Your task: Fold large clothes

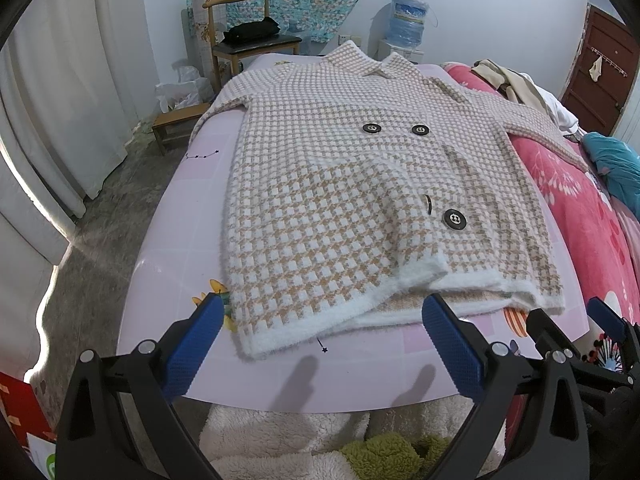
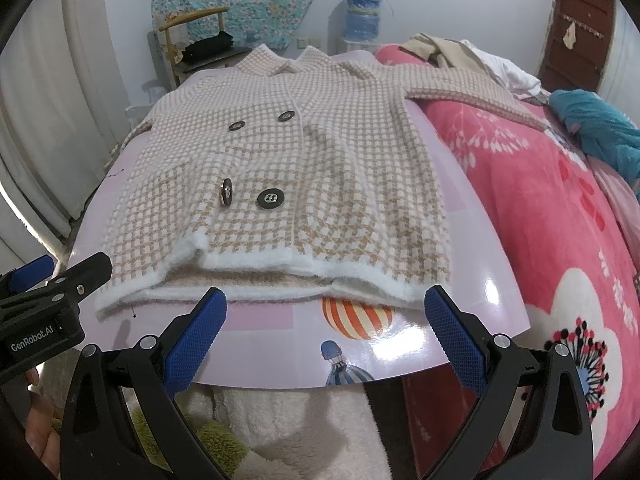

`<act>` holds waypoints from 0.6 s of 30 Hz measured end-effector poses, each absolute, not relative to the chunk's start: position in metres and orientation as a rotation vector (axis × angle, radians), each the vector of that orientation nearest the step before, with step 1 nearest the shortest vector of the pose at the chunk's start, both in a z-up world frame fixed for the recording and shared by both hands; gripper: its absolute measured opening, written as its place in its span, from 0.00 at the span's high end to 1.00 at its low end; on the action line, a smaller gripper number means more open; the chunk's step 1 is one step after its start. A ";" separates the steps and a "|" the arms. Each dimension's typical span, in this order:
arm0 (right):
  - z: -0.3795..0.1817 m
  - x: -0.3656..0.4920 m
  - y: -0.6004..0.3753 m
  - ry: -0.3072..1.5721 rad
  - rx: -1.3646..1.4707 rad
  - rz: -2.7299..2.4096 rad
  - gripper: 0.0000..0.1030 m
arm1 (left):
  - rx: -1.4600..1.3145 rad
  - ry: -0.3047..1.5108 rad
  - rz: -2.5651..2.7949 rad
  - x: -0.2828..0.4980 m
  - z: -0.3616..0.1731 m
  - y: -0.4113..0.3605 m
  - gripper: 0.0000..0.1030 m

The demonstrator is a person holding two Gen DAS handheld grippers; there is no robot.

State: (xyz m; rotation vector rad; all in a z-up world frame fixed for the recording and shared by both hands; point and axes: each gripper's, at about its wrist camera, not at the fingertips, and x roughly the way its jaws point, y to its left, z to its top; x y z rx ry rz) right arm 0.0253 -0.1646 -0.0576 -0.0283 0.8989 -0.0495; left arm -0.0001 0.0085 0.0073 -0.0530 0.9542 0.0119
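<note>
A fuzzy beige-and-white houndstooth coat (image 1: 360, 184) with black buttons lies face up on a glossy pink board, collar far, white hem near; it also shows in the right wrist view (image 2: 288, 184). Its right sleeve stretches over the red blanket; the left sleeve hangs off the board's far left. My left gripper (image 1: 322, 308) is open and empty, just short of the hem's left half. My right gripper (image 2: 324, 300) is open and empty, just short of the hem's right half. Its black body also shows at the right of the left wrist view (image 1: 576, 324).
The pink board (image 1: 180, 216) rests on a bed with a red floral blanket (image 2: 540, 208) to the right. A teal garment (image 2: 600, 128) and beige clothes (image 1: 508, 76) lie far right. A wooden chair (image 1: 248, 40), a stool and a water jug stand behind. Fleece lies below the board's near edge.
</note>
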 end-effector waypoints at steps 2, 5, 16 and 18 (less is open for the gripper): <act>-0.058 0.025 -0.165 0.899 -0.030 -0.050 0.08 | -0.054 0.955 0.011 0.000 0.007 0.009 0.05; -0.057 0.025 -0.164 0.898 -0.030 -0.051 0.08 | -0.053 0.954 0.012 0.000 0.007 0.009 0.05; -0.057 0.026 -0.163 0.897 -0.032 -0.050 0.08 | -0.053 0.955 0.011 0.000 0.007 0.009 0.05; -0.057 0.025 -0.163 0.896 -0.031 -0.050 0.08 | -0.053 0.954 0.012 0.000 0.007 0.009 0.05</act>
